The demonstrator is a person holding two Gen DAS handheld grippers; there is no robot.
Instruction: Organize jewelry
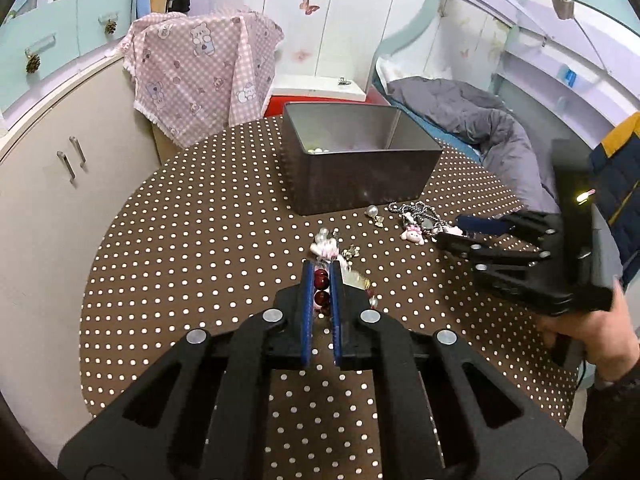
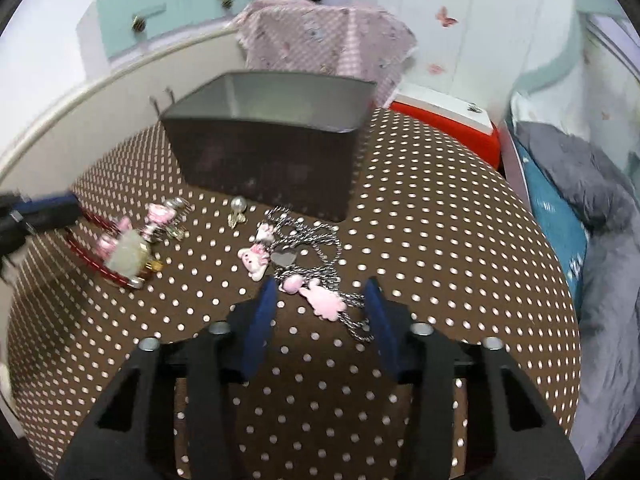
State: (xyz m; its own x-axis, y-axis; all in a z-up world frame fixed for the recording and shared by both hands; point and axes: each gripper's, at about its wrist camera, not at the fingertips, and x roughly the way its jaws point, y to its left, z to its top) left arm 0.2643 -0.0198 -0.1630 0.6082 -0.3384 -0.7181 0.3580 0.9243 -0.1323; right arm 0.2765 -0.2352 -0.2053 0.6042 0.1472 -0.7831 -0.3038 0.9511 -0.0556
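Pearls (image 1: 318, 151) inside tin (image 1: 352, 184) — left wrist view only, right's blurred.

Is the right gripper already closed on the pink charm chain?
No: in the right wrist view the right gripper is open, its blue fingers spread on either side of the pink charm chain lying on the table.

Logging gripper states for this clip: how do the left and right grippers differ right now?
The left gripper is shut on the red bracelet; the right gripper is open and holds nothing. The left one's fingers stand almost together, the right one's fingers wide apart. The left sits over the bracelet pile, the right over the chain necklace with pink charms. Both have blue pads and hang low above the dotted table.
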